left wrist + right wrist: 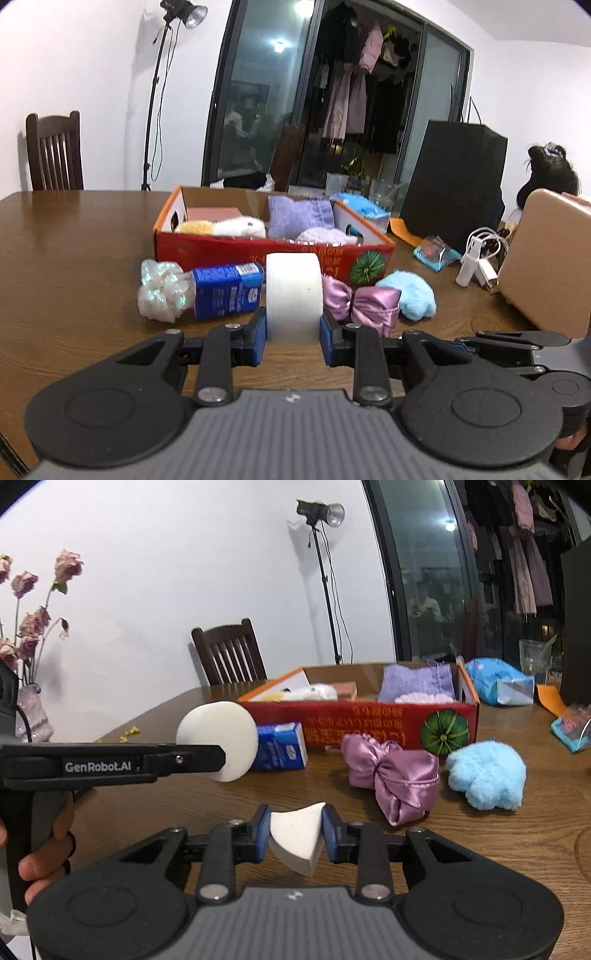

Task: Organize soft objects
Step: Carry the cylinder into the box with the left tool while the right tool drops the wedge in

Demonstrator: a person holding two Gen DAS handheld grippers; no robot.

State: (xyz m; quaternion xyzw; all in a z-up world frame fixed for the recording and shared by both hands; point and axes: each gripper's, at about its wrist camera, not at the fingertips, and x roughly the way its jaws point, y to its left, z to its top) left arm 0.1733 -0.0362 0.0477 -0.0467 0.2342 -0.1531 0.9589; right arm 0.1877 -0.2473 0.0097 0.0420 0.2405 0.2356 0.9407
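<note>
Wood table (74, 258) carries a red box (236, 254) near mid-table. Left gripper (293, 334) clamps a round sponge (293, 295), flat faces sideways, before the box. Right gripper (297, 832) pinches a wedge sponge (297, 836), tip down, bare tabletop ahead.

Your left gripper (293, 334) is clamped on a round white sponge (293, 293), its blue pads (260, 341) pressing the sponge's sides at the centre of your view. Past it at 12 o'clock sits the red cardboard box (236, 253), holding a purple knit cloth (299, 218), a white plush (240, 226) and a lilac fluffy piece (325, 235). At 10 o'clock from the sponge a blue tissue pack (227, 291) lies on the wooden table (74, 266), touching an iridescent white scrunchie (162, 290). At 3 o'clock lies a purple satin bow (360, 302), with a light blue fluffy pad (408, 295) just beside it.
</note>
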